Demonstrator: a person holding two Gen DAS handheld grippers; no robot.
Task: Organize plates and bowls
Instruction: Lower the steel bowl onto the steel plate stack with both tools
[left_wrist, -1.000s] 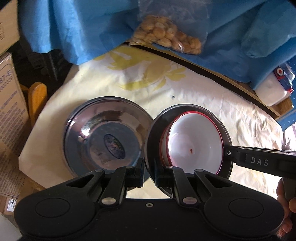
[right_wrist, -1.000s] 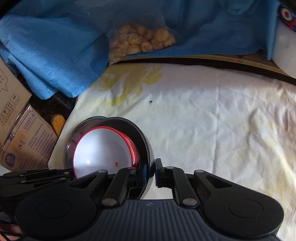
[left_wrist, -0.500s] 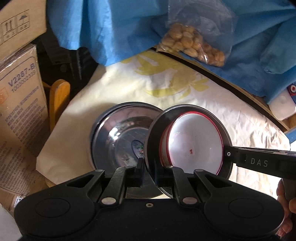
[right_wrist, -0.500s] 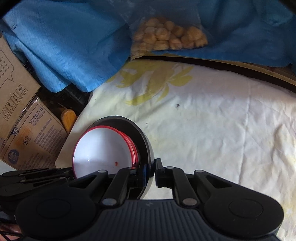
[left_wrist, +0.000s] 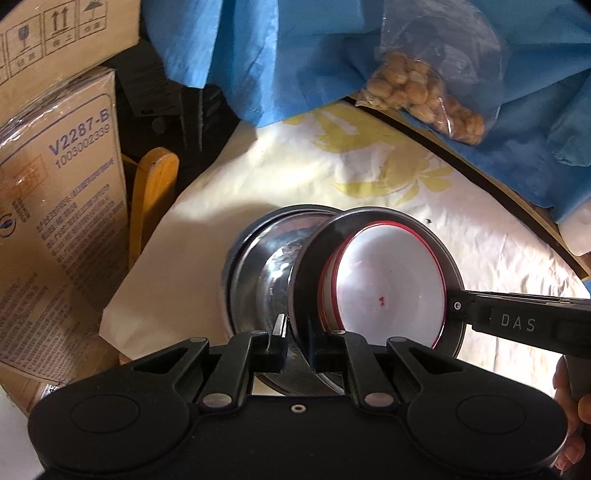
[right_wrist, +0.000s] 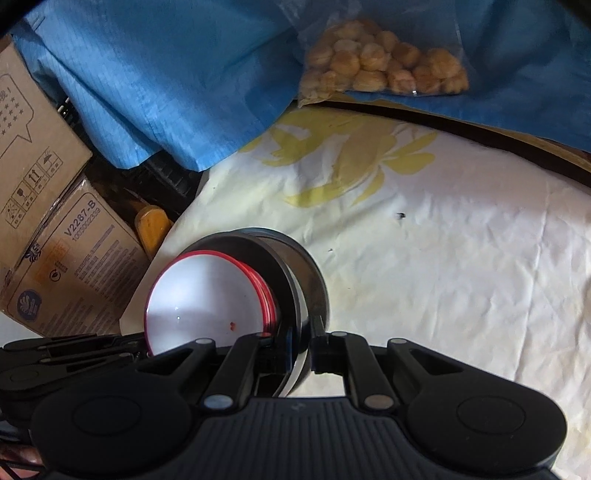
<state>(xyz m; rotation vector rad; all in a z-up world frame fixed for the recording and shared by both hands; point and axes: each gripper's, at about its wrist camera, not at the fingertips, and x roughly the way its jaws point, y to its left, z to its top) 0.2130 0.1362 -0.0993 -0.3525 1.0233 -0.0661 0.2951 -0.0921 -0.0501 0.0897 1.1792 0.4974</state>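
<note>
While both grippers pinch its rim, the dark bowl (left_wrist: 310, 258) hangs tilted above the table, with a red-rimmed white bowl (left_wrist: 388, 291) nested inside. The left gripper (left_wrist: 297, 345) is closed on the near edge of the dark bowl; the right gripper (right_wrist: 299, 350) is clamped on the opposite side. Just beneath and partly behind sits a steel bowl (left_wrist: 258, 266) on the cloth (right_wrist: 443, 258), which is pale with a yellow flower print. Farther back lies a bag of nuts (right_wrist: 384, 66) on blue fabric (right_wrist: 166, 81). Cardboard boxes (left_wrist: 59, 206) stand off the table's left edge.
</note>
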